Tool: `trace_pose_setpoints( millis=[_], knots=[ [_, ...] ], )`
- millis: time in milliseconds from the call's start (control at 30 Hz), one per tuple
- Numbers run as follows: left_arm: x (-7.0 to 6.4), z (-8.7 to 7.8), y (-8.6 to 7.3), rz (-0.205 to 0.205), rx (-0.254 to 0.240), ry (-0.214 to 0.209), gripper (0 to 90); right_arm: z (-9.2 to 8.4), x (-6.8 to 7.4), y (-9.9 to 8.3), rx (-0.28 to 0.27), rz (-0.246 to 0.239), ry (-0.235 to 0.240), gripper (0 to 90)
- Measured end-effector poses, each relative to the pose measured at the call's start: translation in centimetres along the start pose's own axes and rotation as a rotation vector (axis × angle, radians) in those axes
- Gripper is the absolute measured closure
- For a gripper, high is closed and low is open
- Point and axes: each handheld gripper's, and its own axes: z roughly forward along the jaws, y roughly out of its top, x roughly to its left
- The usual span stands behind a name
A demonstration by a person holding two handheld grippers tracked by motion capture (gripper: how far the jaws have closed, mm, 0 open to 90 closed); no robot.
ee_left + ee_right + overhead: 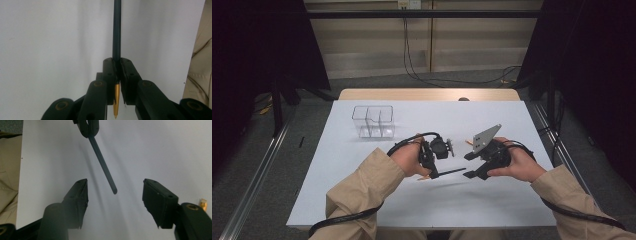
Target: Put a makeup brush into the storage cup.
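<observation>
Handing a pen across, by the look of it, above the near middle of the white table (362,200), with a clear box (373,121) of several compartments standing well apart at the far left. Left gripper (432,172) clamped tight on the pen (452,172), pinched close to its gold tip (115,102), dark shaft running out to the right toward the other hand. Right gripper (472,164) about half open, jaws apart on either side of the pen's free end (113,191) and pressing on nothing; seen along those jaws, shaft end hanging in the gap, nearer the left pad (81,193) than the right, touching neither. A small gold piece (469,142) lying on the table just beyond the right gripper, possibly a cap, too small to tell. Step in hand, as a judgement: taking the free end for a two-handed grip, or a transfer. Next move calling for centring the shaft between the pads, closing squarely on it without knocking it askew, then keeping the left hold firm until the right one bites. Box likely the destination, though nothing confirms it.
</observation>
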Motion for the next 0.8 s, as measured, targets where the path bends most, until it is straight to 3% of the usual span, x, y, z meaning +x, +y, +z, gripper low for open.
trace_pose_setpoints(
  millis=[67, 267, 433, 467, 533, 800],
  knots=[
    [-0.1, 0.0, 0.1, -0.013, -0.009, 0.001, 83.4, 0.3, 0.0, 0.1, 0.005, -0.009, 0.004, 42.9],
    [0.0, -0.1, 0.0, 0.001, 0.001, -0.010, 83.4, 0.8, 0.1, 0.3, 0.013, -0.017, 0.034, 56.3],
    [0.0, -0.1, -0.1, 0.007, 0.001, -0.008, 83.4, 1.1, 0.2, 0.6, 0.023, -0.034, 0.037, 61.7],
    [0.0, -0.2, -0.1, 0.007, 0.002, -0.025, 83.4, 1.2, 0.2, 0.6, 0.023, -0.039, 0.036, 63.7],
    [-0.1, -0.2, -0.1, 0.006, -0.013, -0.009, 83.4, 1.3, 0.3, 0.7, 0.024, -0.043, 0.049, 66.5],
    [-0.1, -0.3, -0.1, 0.012, -0.021, -0.036, 83.3, 1.9, 0.3, 0.9, 0.046, -0.066, 0.059, 79.7]
  ],
)
